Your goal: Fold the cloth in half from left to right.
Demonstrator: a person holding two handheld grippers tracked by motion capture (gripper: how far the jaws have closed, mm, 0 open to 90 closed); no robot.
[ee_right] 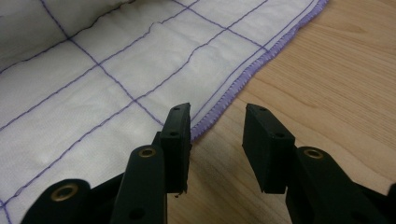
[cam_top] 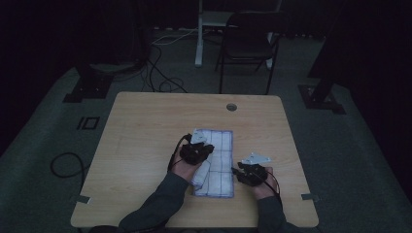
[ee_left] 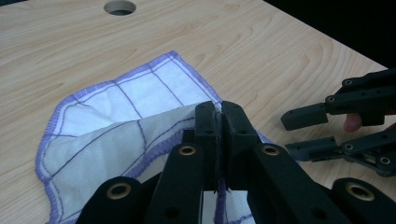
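Closest to my left camera are the two black jaws of the left gripper [ee_left: 219,122], and they are pressed together on a lifted edge of the cloth [ee_left: 116,126], so this gripper is gripping the cloth. One fold of the fabric rises from the table up to the jaws. I count one cloth: white, with thin purple grid lines and a purple stitched border. It lies on the table [cam_top: 145,126], in the near middle part, between my two hands.

I count two grippers. The right gripper [ee_right: 217,140] has its jaws standing apart with nothing between them; they are over bare wood, just beside the purple border of the cloth [ee_right: 116,70]. In the high view I see the left gripper [cam_top: 196,151] over the cloth [cam_top: 218,160] and the right gripper [cam_top: 251,173] just at its right side. In the left gripper view the right gripper [ee_left: 308,133] also appears farther off, with jaws parted.

I see one table, of light wood, with one round hole [cam_top: 231,107] near the far edge. The room is dark, with a grey floor. Behind the table stands one black chair [cam_top: 248,43], and some cables [cam_top: 160,73] lie on the floor.
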